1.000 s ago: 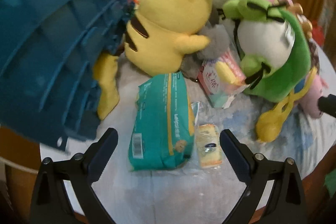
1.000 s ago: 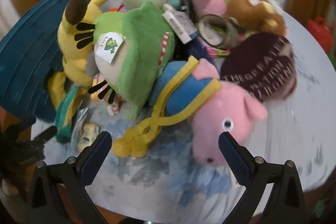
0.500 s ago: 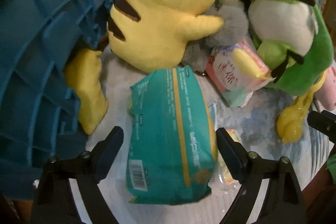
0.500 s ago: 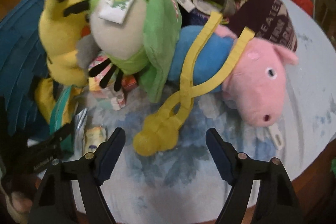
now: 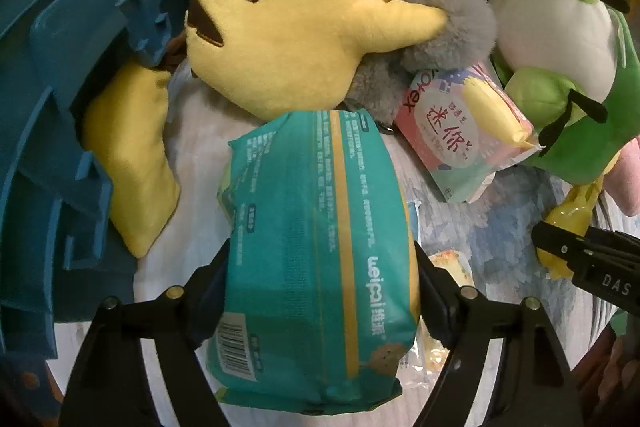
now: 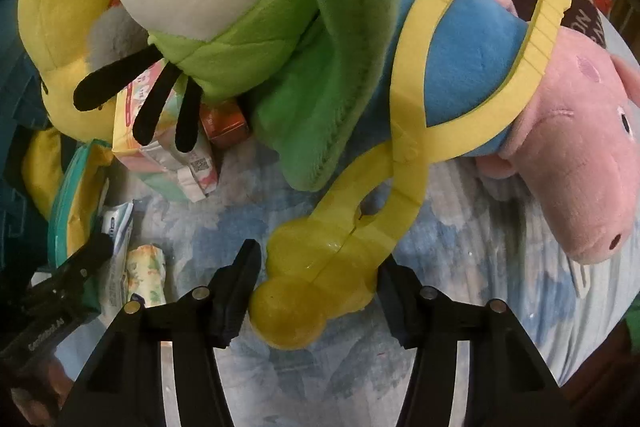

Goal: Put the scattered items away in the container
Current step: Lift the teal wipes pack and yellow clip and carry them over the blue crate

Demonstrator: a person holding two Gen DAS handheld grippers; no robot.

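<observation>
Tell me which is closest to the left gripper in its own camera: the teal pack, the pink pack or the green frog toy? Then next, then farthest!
1. Teal pack: between the left gripper's fingers, which have just been closing.
2. Pink pack: beyond it, to the right.
3. Green frog toy: farthest, upper right.

Glossy film wraps the teal pack (image 5: 320, 239). The yellow plush (image 5: 304, 7) is soft, matt pile. The yellow scoop (image 6: 328, 263) is smooth translucent plastic; the crate (image 5: 60, 75), ribbed plastic.
</observation>
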